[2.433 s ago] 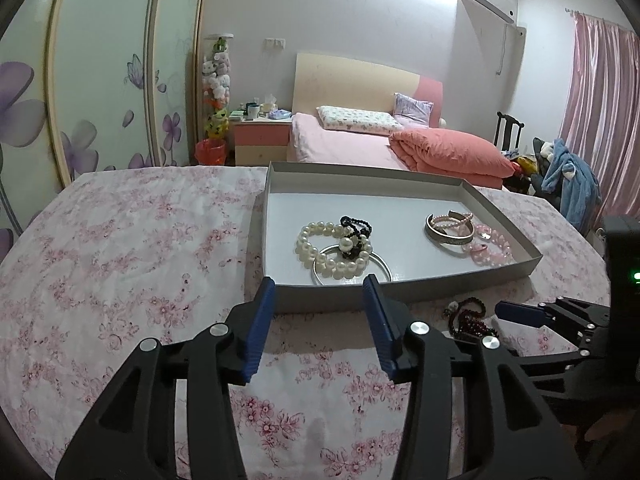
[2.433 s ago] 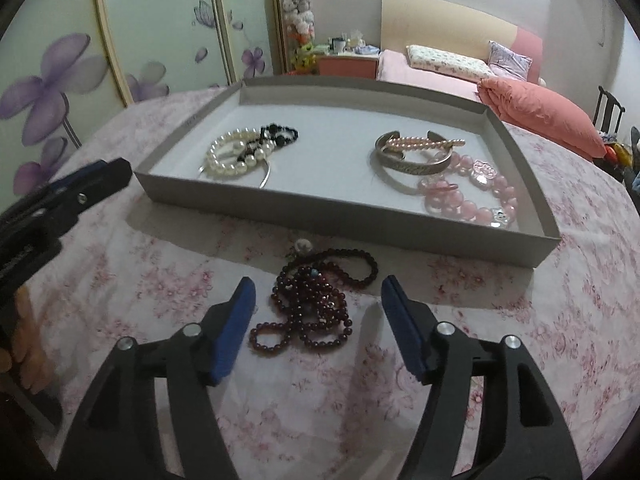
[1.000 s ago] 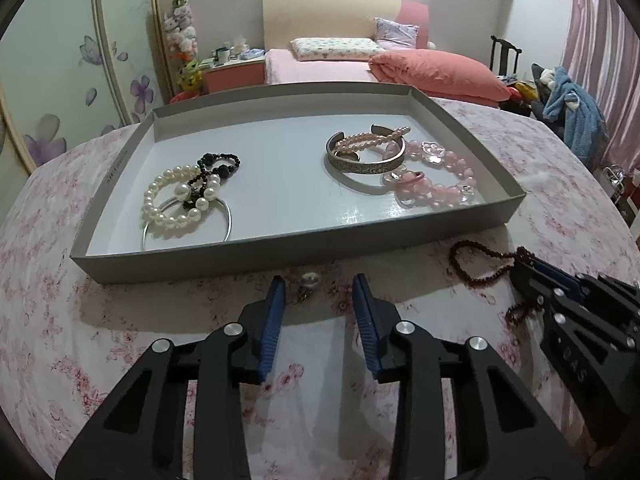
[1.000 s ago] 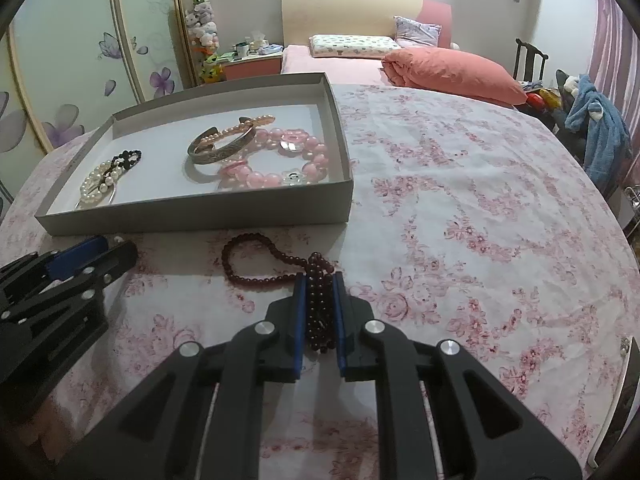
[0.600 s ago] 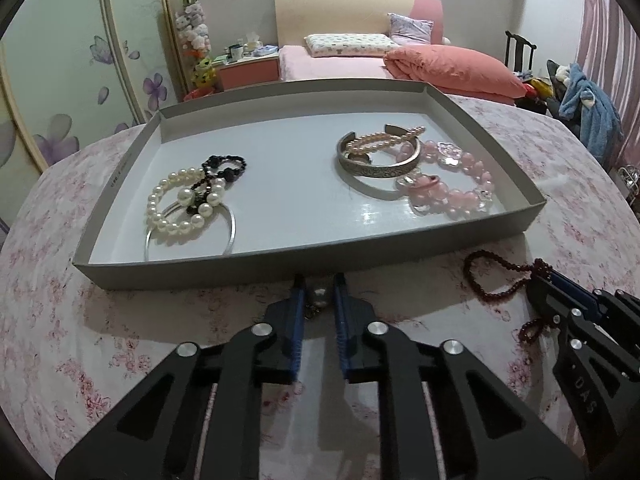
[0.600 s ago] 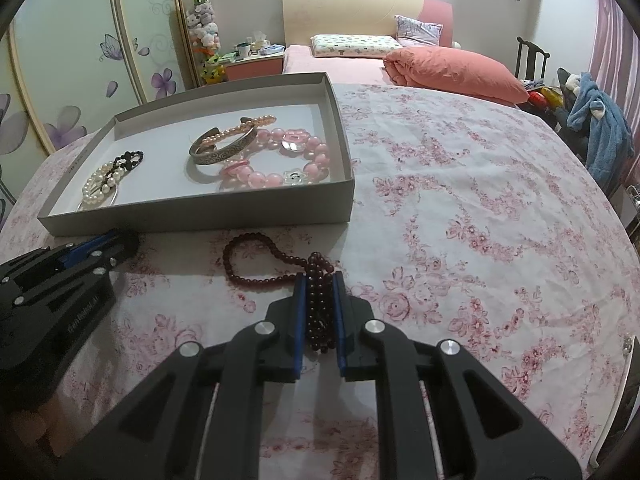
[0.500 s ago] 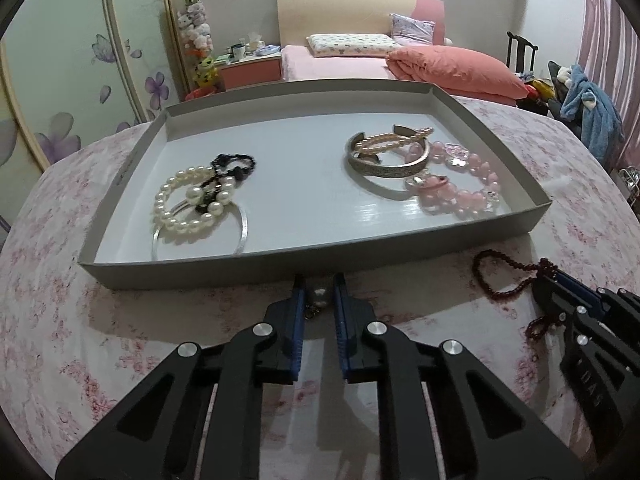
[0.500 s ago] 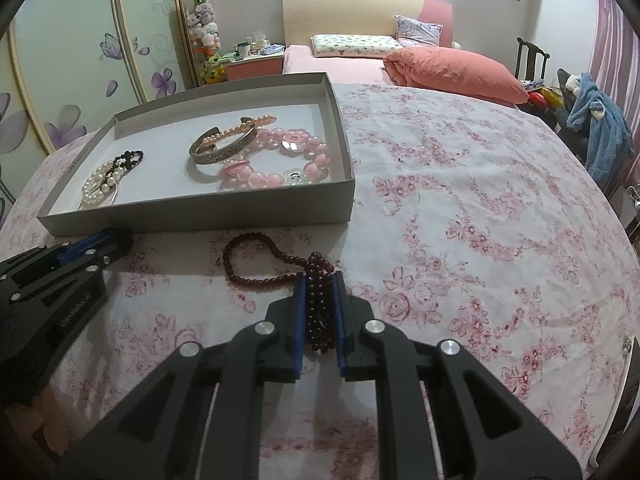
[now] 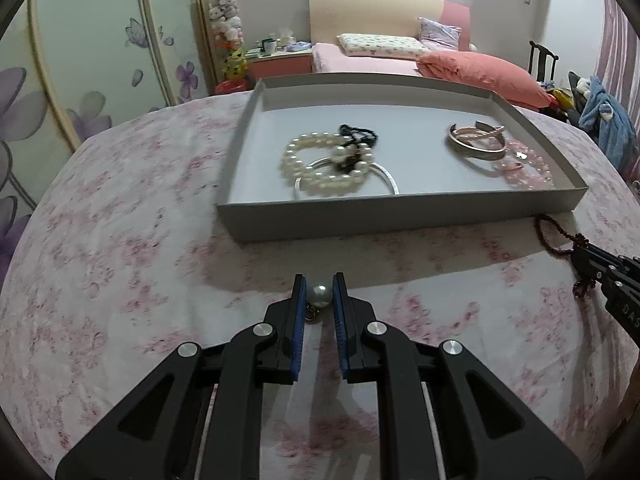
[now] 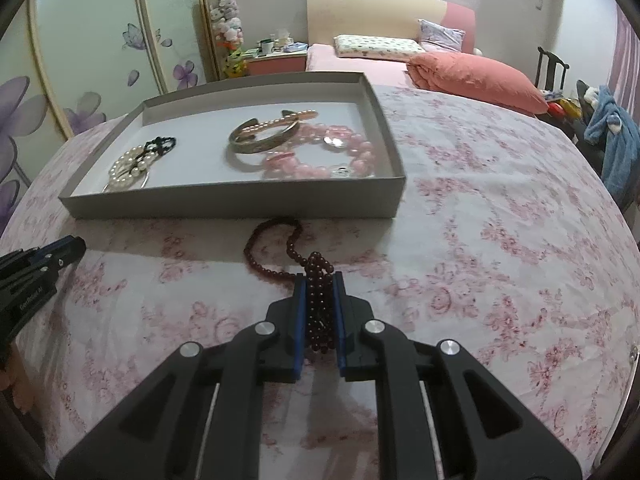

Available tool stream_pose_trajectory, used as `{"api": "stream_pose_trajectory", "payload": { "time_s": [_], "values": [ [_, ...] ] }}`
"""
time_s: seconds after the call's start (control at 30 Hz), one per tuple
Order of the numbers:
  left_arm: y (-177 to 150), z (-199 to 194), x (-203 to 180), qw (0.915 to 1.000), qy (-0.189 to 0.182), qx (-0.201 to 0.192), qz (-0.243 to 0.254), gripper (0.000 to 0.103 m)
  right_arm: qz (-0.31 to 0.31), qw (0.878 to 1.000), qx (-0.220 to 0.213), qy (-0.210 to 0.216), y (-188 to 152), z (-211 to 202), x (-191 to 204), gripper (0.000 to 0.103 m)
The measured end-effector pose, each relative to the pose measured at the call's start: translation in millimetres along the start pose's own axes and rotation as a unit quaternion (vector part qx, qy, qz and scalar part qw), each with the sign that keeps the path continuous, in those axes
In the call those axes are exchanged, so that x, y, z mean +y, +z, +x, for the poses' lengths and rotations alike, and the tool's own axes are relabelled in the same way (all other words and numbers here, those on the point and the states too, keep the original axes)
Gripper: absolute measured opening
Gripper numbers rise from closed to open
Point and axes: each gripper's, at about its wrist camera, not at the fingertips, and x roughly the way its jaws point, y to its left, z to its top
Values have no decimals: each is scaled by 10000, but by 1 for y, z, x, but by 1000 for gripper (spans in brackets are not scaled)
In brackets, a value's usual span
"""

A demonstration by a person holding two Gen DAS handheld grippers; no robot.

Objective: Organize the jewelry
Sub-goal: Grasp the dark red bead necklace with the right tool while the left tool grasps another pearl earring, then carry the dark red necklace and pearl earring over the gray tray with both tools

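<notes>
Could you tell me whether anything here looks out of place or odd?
Two pieces lie outside the shallow grey cardboard tray: a dark red beaded necklace trailing over the floral cloth from the right gripper, and a single white pearl earring pinched in the left gripper. The rest sits inside the tray.

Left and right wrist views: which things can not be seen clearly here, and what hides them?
- Left wrist view: the small metal piece under the pearl is hidden between the left gripper pads.
- Right wrist view: part of the dark red bead necklace is covered by the right gripper pads.
- Left wrist view: the tray contents are motion-blurred.
</notes>
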Motion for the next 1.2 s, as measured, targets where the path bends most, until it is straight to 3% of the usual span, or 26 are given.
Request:
{"api": "stream_pose_trajectory", "payload": {
  "time_s": [0.67, 0.83, 1.2],
  "values": [
    [-1, -3, 9, 9996, -170, -66, -212, 14, 114, 9998, -131, 72, -2, -6, 0, 13],
    [-2, -14, 10, 9987, -291, -331, -257, 14, 119, 9992, -364, 143, 1, -17, 3, 13],
    [0, -60, 3, 9893, -303, -1426, -116, 14, 71, 9927, -1165, 300, 8, -55, 18, 13]
  ]
}}
